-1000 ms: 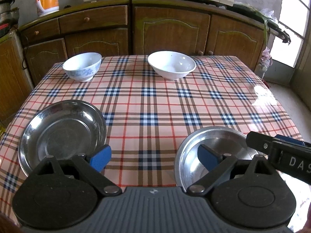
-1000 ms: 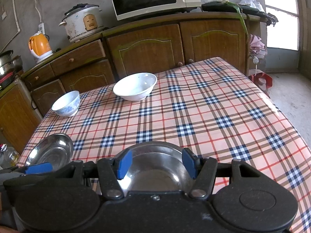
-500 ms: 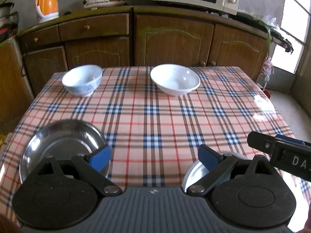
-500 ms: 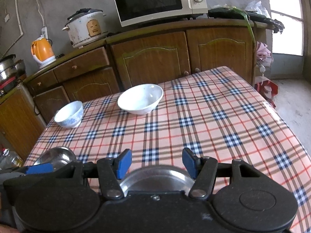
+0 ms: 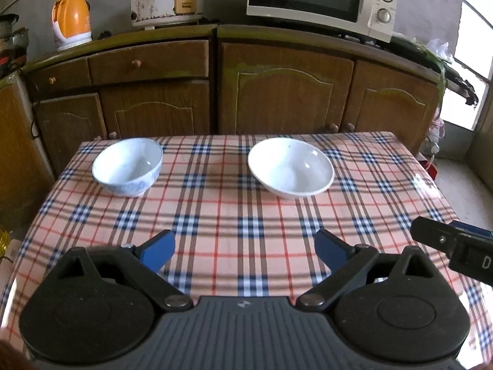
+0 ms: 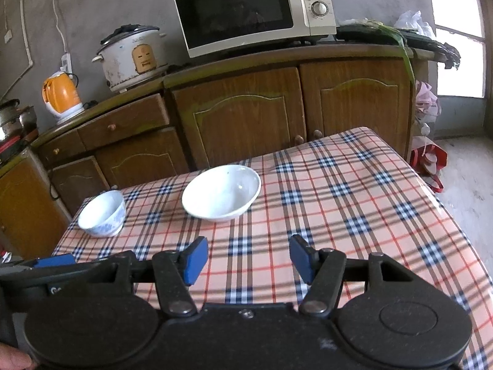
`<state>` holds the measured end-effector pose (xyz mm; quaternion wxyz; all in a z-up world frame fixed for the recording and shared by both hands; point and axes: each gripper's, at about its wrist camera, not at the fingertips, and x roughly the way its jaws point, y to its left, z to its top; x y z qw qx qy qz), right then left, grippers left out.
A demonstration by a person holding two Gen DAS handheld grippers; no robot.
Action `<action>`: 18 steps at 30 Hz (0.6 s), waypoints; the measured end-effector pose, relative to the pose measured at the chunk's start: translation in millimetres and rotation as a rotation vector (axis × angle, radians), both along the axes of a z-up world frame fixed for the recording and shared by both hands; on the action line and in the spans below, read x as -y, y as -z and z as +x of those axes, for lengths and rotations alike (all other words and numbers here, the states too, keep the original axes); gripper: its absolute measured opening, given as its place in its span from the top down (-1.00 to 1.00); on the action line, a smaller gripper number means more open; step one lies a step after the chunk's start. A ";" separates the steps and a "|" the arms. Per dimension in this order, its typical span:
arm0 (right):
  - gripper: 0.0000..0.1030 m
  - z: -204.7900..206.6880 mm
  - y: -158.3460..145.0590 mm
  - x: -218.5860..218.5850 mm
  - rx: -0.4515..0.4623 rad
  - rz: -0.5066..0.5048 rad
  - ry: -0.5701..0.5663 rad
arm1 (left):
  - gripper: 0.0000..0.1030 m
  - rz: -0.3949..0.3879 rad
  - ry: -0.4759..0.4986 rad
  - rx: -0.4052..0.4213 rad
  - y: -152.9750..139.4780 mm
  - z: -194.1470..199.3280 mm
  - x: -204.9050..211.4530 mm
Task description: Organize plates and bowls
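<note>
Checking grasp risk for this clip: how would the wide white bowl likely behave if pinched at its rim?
The wide white bowl looks like glazed ceramic, so probably stiff, slippery and breakable. Its narrow foot under flaring sides suggests it may tip if pushed high. The glossy plaid tablecloth might let it slide.

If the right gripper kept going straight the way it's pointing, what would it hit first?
Probably the checked tablecloth: the right gripper, open and empty, points down at bare cloth just short of the wide white bowl.
</note>
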<state>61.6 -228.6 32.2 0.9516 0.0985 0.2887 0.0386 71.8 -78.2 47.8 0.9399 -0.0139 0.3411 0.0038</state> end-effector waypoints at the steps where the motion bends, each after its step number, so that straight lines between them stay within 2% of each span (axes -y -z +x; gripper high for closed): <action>1: -0.39 5.0 -0.2 -0.4 0.000 -0.002 -0.002 | -0.95 0.003 -0.002 0.000 -0.3 4.9 -0.8; 11: -0.39 60.8 1.7 0.8 -0.011 -0.004 -0.017 | -0.95 0.014 -0.025 -0.018 2.3 55.8 -11.3; 18: -0.40 113.0 14.3 8.0 -0.053 0.013 -0.010 | -0.95 0.043 -0.030 -0.028 9.4 99.2 -14.3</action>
